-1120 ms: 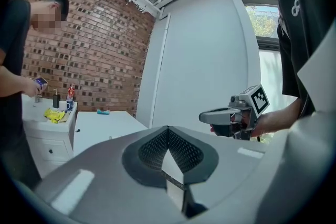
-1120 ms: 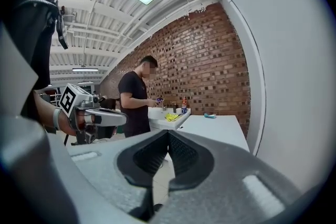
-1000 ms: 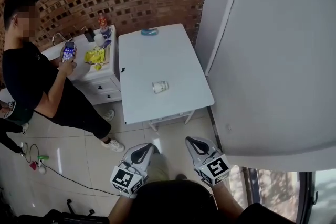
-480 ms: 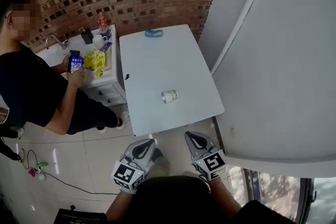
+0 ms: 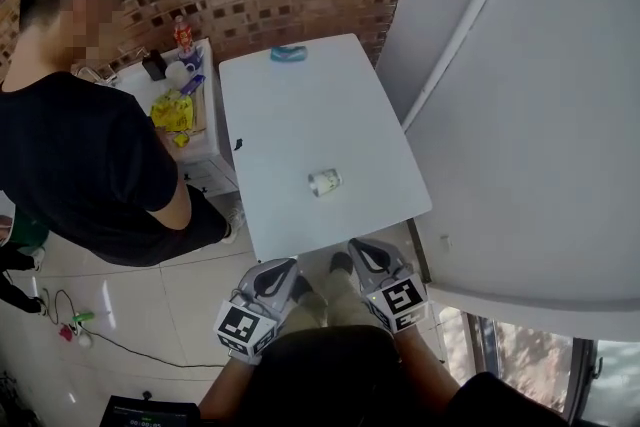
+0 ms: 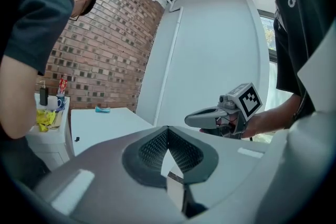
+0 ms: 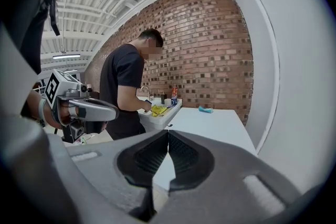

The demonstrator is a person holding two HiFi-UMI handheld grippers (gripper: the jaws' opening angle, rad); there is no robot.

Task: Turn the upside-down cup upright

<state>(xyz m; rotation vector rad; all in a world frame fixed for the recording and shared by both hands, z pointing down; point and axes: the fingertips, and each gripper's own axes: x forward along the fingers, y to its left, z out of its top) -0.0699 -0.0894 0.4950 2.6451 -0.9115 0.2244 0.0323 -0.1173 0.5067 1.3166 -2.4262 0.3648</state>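
White small cup (image 5: 323, 181) on pale rectangular tabletop (image 5: 290, 105); our left gripper (image 5: 273, 273) and right gripper (image 5: 364, 255) pinched together, empty. We'd spread one, grasp sidewall.

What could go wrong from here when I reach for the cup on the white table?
Both the left gripper and right gripper are shut; reaching that way might knock the cup, which lies rather near the table's front edge, onto the floor. A person stands close beside the table, so a wide swing could hit them.
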